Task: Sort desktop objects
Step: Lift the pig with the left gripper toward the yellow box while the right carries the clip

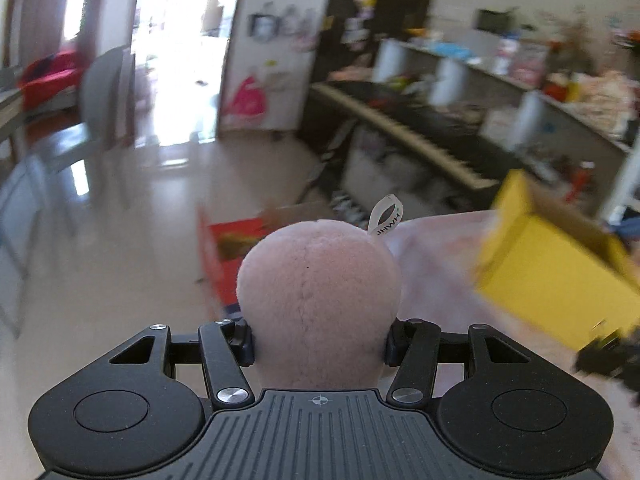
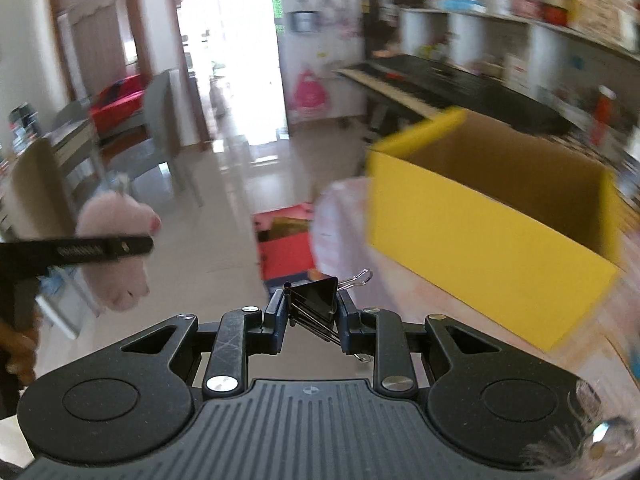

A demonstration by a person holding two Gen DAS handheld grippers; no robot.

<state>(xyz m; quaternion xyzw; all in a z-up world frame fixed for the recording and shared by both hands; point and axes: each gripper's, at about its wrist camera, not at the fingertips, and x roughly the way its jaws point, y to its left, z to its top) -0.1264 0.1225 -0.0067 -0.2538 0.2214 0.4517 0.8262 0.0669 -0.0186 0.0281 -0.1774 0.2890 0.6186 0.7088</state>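
Item one, left: we found the left tool (image 1: 320,344) clamped on a pink plush toy (image 1: 320,300), its pads pressed into the toy's sides. A white ribbon tag (image 1: 386,216) stood up from the toy's top. In the right wrist view we saw the same toy (image 2: 116,248) held in the air at the far left, clear of the tabletop (image 2: 348,232), with a hand (image 2: 18,356) gripping the handle below it.

Item two, centre: we noted the right tool (image 2: 310,312) closed tight on a black binder clip (image 2: 316,300), the clip's wire handles sticking out past the pads on the right side. A red box (image 2: 284,240) lay on the floor beyond the tabletop's edge.

Item three, right: we logged an open yellow box (image 2: 492,232) standing on the pale tabletop, its brown cardboard interior visible and nothing discernible inside. In the left wrist view the box (image 1: 556,276) sat to the right of the toy, blurred, with a dark piece of the right tool (image 1: 608,356) just below it.

Background: we recorded a keyboard (image 1: 420,136) and cluttered shelves (image 1: 520,80), all blurred.
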